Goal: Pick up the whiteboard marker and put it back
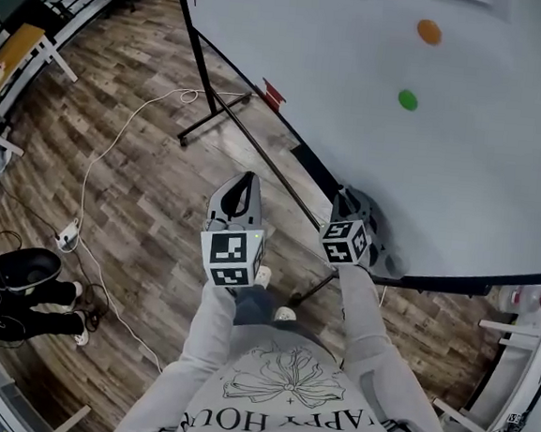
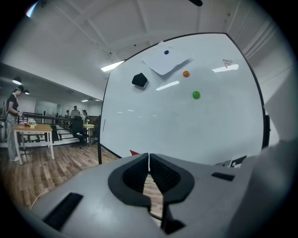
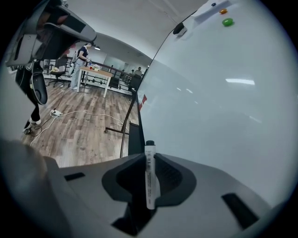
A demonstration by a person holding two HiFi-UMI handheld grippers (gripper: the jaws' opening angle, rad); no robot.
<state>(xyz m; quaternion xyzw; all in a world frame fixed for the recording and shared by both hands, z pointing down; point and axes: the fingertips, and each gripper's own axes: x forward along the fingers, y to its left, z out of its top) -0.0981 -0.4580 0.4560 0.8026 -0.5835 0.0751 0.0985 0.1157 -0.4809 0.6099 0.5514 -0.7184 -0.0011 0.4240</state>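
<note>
A white whiteboard marker point(image 3: 150, 176) with a black cap sticks forward out of my right gripper point(image 3: 148, 157), whose jaws are shut on it. Its cap points at the dark tray point(image 3: 135, 139) along the bottom edge of the whiteboard point(image 3: 209, 107). In the head view the right gripper point(image 1: 347, 204) hangs close to the whiteboard point(image 1: 398, 156), just above its lower edge, and the marker is hidden there. My left gripper point(image 1: 247, 180) is held to the left, over the floor. It is shut with nothing in it point(image 2: 149, 156).
On the board are an orange magnet point(image 1: 429, 31), a green magnet point(image 1: 408, 100), an eraser point(image 2: 139, 80) and a sheet of paper point(image 2: 165, 62). The stand's foot point(image 1: 213, 116) and a cable with a power strip point(image 1: 66, 235) lie on the wooden floor. A person's legs point(image 1: 20, 283) are at the left.
</note>
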